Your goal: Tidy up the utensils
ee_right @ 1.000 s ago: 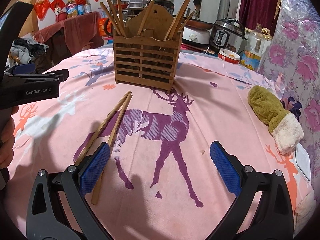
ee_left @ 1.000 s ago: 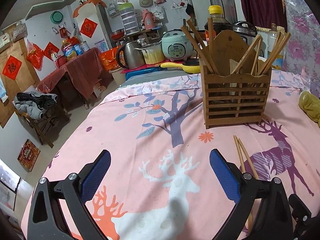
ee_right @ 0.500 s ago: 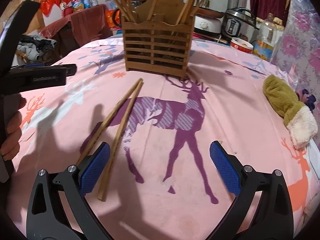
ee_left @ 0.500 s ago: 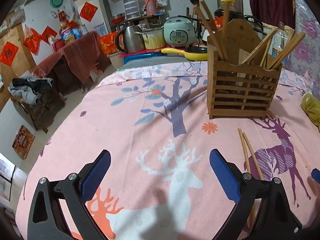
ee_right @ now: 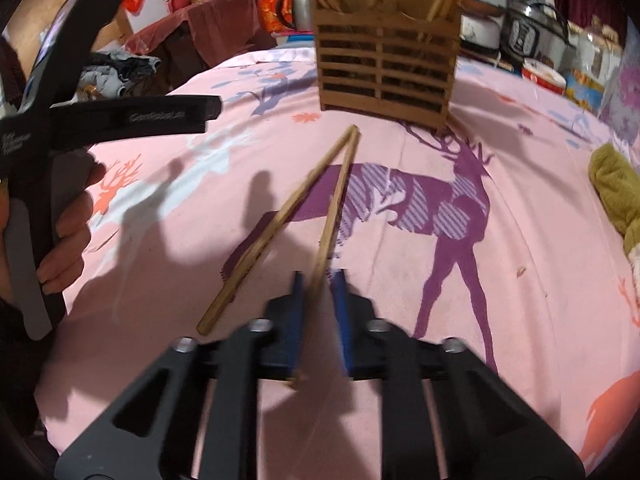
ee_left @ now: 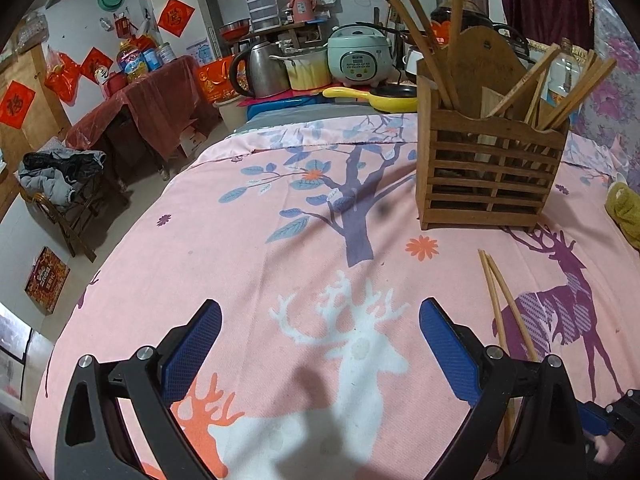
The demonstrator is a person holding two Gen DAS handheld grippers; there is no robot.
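Chopsticks: 2 long bare-wood sticks, tips touching.

Left gripper fingers spread wide; right gripper fingers nearly closed, low over the table.

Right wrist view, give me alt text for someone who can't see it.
The right gripper, its blue pads nearly closed, straddles one of two wooden chopsticks lying on a pink deer-print tablecloth. Beyond them stands a slatted wooden utensil holder with chopsticks in it. The left gripper is at the left edge.
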